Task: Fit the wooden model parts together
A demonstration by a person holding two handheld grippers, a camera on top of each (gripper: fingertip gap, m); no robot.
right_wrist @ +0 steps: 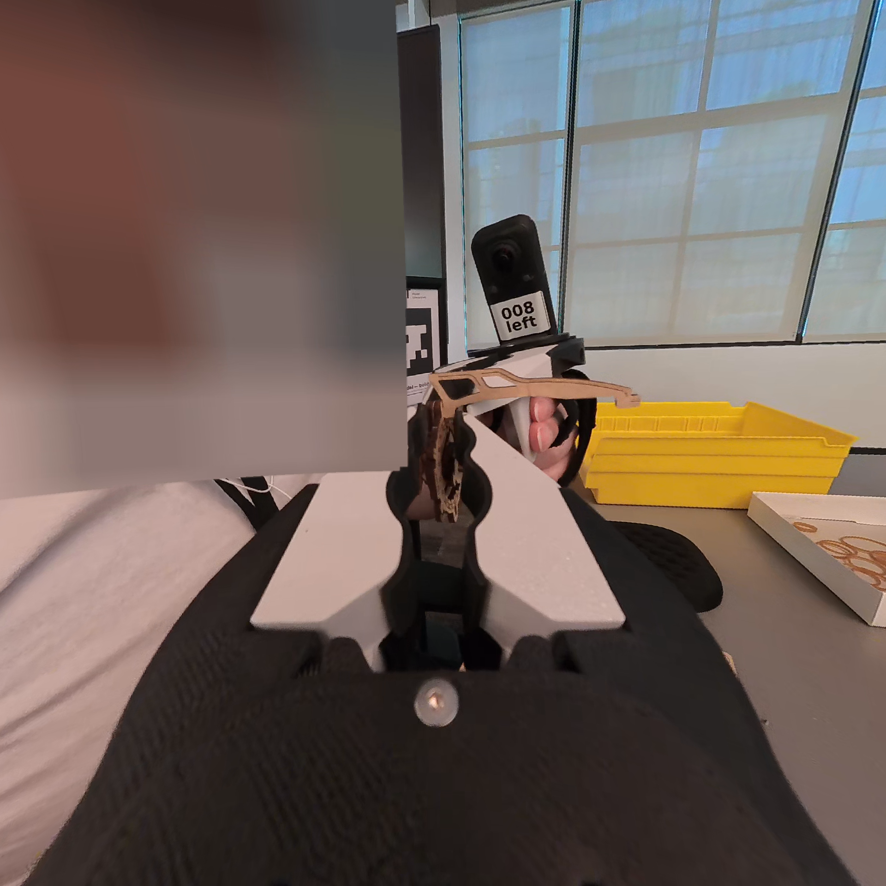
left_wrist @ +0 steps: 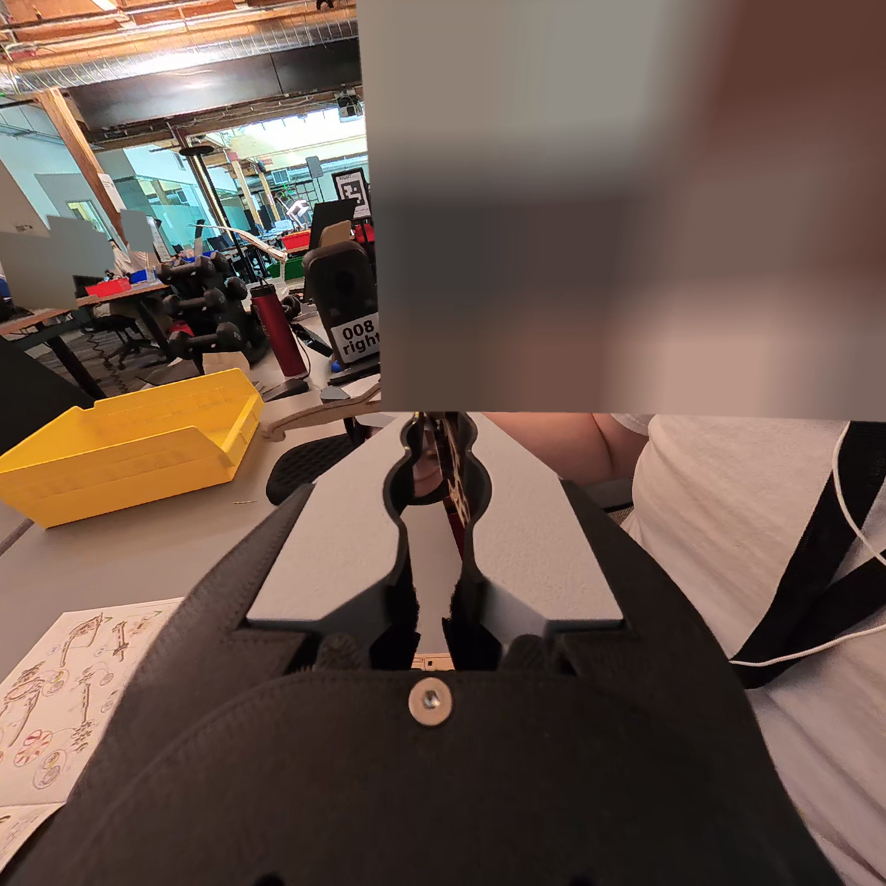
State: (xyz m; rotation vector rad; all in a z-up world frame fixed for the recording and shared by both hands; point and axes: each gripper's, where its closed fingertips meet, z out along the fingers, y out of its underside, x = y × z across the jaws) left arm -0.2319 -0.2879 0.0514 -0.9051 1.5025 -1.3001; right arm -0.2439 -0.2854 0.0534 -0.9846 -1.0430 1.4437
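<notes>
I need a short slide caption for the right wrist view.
Right tongs grip a dark wooden part beside a long pale wooden piece, yellow bin behind.

A grey table bears a yellow bin, an instruction sheet, and a white tray.

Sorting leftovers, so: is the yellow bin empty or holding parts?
Cannot tell fully. The yellow bin shows bare floor in the left wrist view, but its front wall hides the near part.

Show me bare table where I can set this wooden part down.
Set the wooden part on the grey strip between yellow bin and instruction sheet, or on bare table beside the white tray. Crowded behind the bin: dumbbells, red bottle.
</notes>
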